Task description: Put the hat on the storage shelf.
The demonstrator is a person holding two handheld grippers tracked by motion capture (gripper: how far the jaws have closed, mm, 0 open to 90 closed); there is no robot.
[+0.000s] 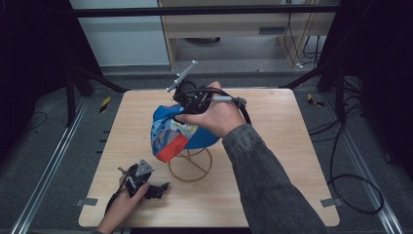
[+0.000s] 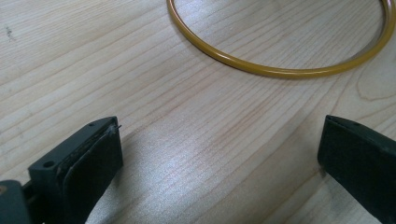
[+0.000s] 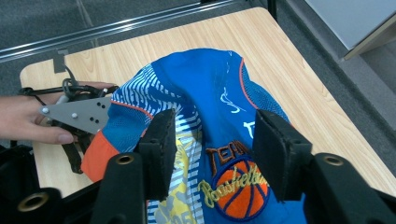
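The blue cap (image 3: pixel 219 116) is showing "Basketball" in yellow script across an orange ball, with "TEAM" partly readable above.

Cap (image 1: pixel 179 132): blue, white stripes, yellow patches, orange brim, basketball patch with embroidered lettering on front. Sits draped on gold wire stand (image 1: pixel 190 165) mid-bench, brim pointing down toward near-left. Stand: ring base flat on bench, crossbars inside, upright partly hidden under cap.
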